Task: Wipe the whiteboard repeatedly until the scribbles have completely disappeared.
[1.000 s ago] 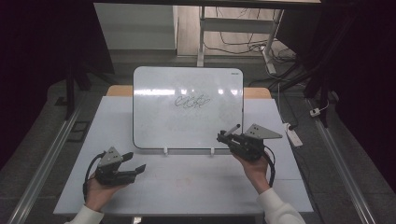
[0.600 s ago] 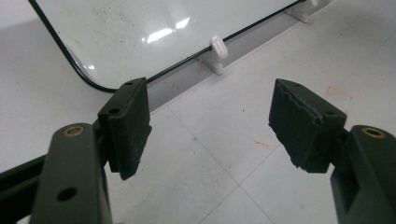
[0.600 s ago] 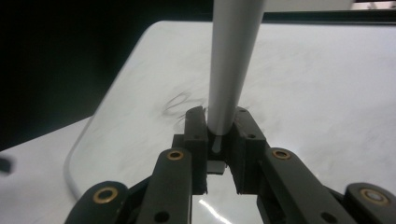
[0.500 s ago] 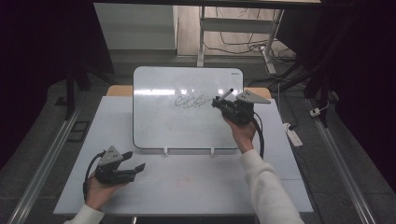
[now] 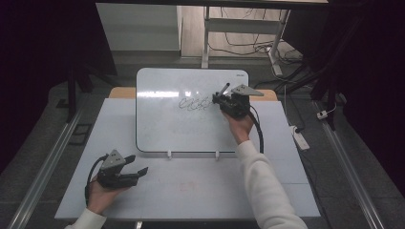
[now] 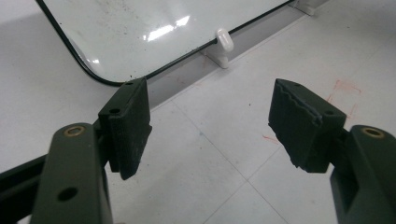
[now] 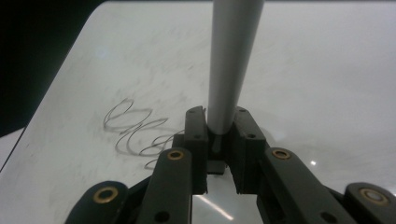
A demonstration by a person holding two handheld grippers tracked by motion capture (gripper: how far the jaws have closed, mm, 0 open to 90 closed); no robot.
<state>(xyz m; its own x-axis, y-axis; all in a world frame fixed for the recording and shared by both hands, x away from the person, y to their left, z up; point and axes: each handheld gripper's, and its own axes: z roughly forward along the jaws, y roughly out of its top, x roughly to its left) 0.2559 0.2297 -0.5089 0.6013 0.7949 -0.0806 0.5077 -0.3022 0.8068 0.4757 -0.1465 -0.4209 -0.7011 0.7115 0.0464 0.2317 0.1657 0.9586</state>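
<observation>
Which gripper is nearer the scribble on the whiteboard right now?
The right. The right gripper, shut on a grey marker, sits just beside the scribble over the whiteboard. The left gripper rests open on the table, below the board's near edge.

Table (image 5: 200,191): pale white top, faint seam lines, small reddish marks near the front centre. Bearing: one whiteboard (image 5: 167,129) with scribbled loops, propped on two small white clips (image 5: 168,153), possibly tilted back; front area otherwise bare surface.
</observation>
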